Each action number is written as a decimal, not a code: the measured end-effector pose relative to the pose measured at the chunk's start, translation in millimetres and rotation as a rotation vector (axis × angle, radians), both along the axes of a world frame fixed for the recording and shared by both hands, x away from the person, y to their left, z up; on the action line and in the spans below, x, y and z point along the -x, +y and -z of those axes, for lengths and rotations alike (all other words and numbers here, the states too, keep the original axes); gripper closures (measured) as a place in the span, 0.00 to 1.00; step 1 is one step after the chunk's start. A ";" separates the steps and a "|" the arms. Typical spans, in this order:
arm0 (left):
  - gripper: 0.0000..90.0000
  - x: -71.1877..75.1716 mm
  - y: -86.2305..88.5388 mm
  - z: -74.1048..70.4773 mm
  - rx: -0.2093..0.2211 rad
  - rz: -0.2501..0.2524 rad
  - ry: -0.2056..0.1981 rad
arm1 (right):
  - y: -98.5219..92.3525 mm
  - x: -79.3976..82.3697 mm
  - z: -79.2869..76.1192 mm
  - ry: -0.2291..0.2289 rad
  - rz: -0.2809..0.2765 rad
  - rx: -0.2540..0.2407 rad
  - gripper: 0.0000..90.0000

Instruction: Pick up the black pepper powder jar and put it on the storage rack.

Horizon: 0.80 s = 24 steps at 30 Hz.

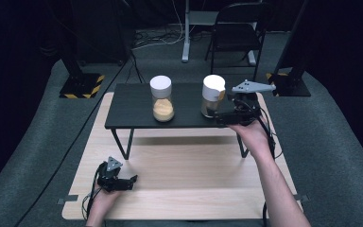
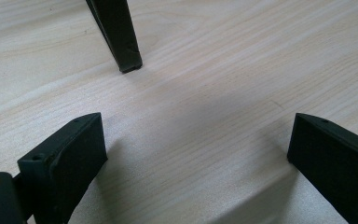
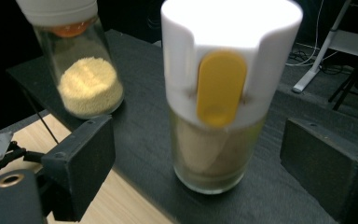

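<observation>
Clear glass jar (image 3: 214, 158) – glossy white plastic lid (image 3: 230, 56), matt black shelf (image 1: 132, 106), pale wood table (image 1: 179, 179)

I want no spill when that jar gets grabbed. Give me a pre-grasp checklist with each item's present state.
1. Right hand-held gripper open: ok.
2. Glass jar with white cap and yellow tab between its jaws, pads apart from the glass: ok.
3. That jar upright on the black raised shelf: ok.
4. Second glass jar of yellow grains stands apart: ok.
5. Cap tab shut: cannot tell.
6. Left hand-held gripper open, low over the light wooden tabletop: ok.
</observation>
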<state>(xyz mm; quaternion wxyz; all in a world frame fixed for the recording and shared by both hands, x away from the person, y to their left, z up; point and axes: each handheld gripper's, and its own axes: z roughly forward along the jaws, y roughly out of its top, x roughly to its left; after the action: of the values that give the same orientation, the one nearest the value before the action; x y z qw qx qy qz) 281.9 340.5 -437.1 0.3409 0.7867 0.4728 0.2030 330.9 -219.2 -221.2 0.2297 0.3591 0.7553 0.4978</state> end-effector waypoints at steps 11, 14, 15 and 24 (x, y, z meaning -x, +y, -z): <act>0.04 0.1 -0.3 -0.2 -0.001 -0.001 0.001 | -17.3 20.1 21.3 -0.001 -0.004 -0.026 0.10; 0.04 0.4 -0.7 -0.2 -0.001 -0.004 0.001 | -20.1 25.7 26.6 -0.003 -0.005 -0.023 0.10; 0.04 0.4 -0.7 -0.2 -0.001 -0.004 0.001 | -20.7 27.5 28.4 -0.004 -0.005 -0.019 0.10; 0.04 0.5 -0.8 -0.2 -0.001 -0.004 0.001 | -27.0 40.2 49.2 0.004 -0.005 -0.022 0.10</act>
<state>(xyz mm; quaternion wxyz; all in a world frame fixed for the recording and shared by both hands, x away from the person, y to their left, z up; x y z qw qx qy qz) 281.4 339.7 -436.9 0.3398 0.7861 0.4744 0.2037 290.7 -246.2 -270.5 0.2230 0.3608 0.7512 0.5058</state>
